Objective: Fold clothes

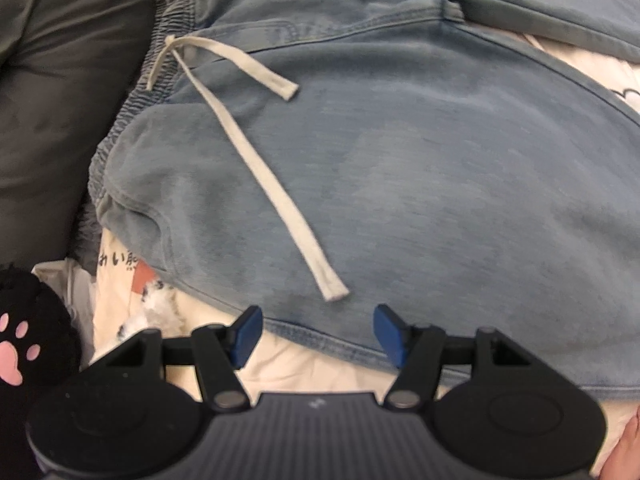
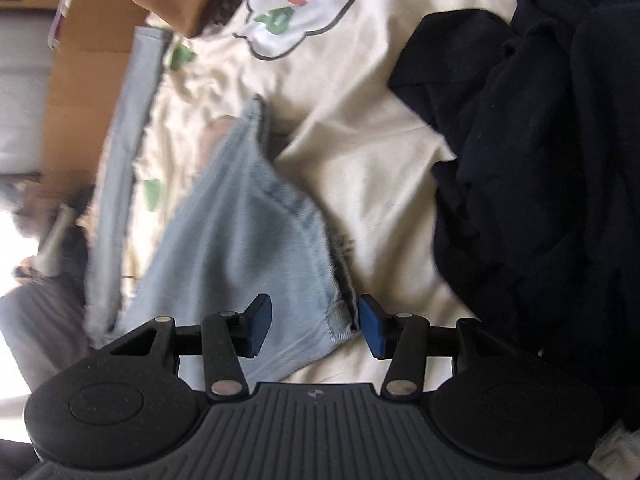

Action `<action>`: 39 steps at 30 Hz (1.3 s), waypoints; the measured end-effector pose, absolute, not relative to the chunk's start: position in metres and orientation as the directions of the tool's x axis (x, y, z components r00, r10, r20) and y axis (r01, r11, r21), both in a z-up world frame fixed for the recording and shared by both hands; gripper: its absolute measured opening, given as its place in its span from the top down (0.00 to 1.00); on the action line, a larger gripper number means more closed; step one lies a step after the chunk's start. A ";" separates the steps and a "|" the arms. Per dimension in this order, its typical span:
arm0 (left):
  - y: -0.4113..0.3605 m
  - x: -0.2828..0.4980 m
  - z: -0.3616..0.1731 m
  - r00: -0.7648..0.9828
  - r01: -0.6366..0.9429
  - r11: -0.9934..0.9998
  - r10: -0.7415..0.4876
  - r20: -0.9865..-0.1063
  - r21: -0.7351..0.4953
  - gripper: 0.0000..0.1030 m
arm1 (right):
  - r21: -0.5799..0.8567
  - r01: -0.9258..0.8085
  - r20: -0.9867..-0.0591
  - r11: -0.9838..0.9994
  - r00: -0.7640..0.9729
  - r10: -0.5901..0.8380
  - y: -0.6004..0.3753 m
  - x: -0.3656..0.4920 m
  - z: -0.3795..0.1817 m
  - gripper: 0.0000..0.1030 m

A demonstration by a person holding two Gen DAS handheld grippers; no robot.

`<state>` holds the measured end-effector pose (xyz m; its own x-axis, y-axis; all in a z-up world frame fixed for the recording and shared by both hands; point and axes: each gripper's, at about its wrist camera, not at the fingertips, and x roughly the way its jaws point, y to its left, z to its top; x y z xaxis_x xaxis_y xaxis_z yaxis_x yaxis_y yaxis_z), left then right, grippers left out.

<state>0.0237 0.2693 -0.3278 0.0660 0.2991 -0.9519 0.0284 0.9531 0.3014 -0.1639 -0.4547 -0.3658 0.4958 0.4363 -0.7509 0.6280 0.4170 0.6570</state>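
Your left gripper (image 1: 318, 334): jaws wide apart, holding nothing, just above the hem of the denim shorts (image 1: 400, 168). The shorts lie spread on a cream printed sheet (image 1: 304, 372), white drawstring (image 1: 256, 160) trailing across them, waistband toward a grey pillow (image 1: 60, 92). Your right gripper (image 2: 314, 326): jaws wide, with a corner of the shorts between them. Black clothes (image 2: 540, 184) lie to its right.
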 end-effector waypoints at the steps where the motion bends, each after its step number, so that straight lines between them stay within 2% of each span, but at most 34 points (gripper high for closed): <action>1: 0.267 0.023 -0.328 0.066 0.033 0.953 0.298 -0.952 0.301 0.37 | 0.667 0.624 -0.742 0.408 0.503 0.444 -0.454 -0.165 -0.366 0.50; 6: 0.259 0.023 -0.330 0.065 0.057 0.952 0.296 -0.953 0.300 0.37 | 0.658 0.623 -0.749 0.423 0.484 0.453 -0.445 -0.157 -0.374 0.50; 10: 0.257 0.024 -0.330 0.064 0.065 0.951 0.300 -0.952 0.304 0.37 | 0.647 0.625 -0.758 0.438 0.463 0.458 -0.439 -0.148 -0.383 0.59; 12: 0.257 0.025 -0.330 0.063 0.064 0.950 0.301 -0.951 0.305 0.37 | 0.642 0.623 -0.763 0.447 0.458 0.457 -0.439 -0.145 -0.384 0.69; 13: 0.257 0.025 -0.330 0.062 0.063 0.950 0.302 -0.951 0.306 0.37 | 0.638 0.622 -0.766 0.454 0.454 0.455 -0.439 -0.143 -0.383 0.81; 14: 0.257 0.025 -0.330 0.062 0.062 0.950 0.302 -0.951 0.306 0.37 | 0.634 0.621 -0.770 0.462 0.450 0.453 -0.438 -0.142 -0.383 0.89; 25: 0.248 0.021 -0.334 0.055 0.082 0.952 0.292 -0.955 0.296 0.37 | 0.576 0.611 -0.817 0.543 0.399 0.416 -0.433 -0.130 -0.383 0.89; 39: 0.242 0.016 -0.329 0.065 0.076 0.955 0.282 -0.957 0.287 0.37 | 0.464 0.624 -0.885 0.629 0.305 0.351 -0.429 -0.136 -0.350 0.92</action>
<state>0.0164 0.2421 -0.3291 0.0654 0.2822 -0.9571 0.0764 0.9550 0.2867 -0.1360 -0.4287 -0.3498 0.3050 0.3506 -0.8855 0.6242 0.6286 0.4639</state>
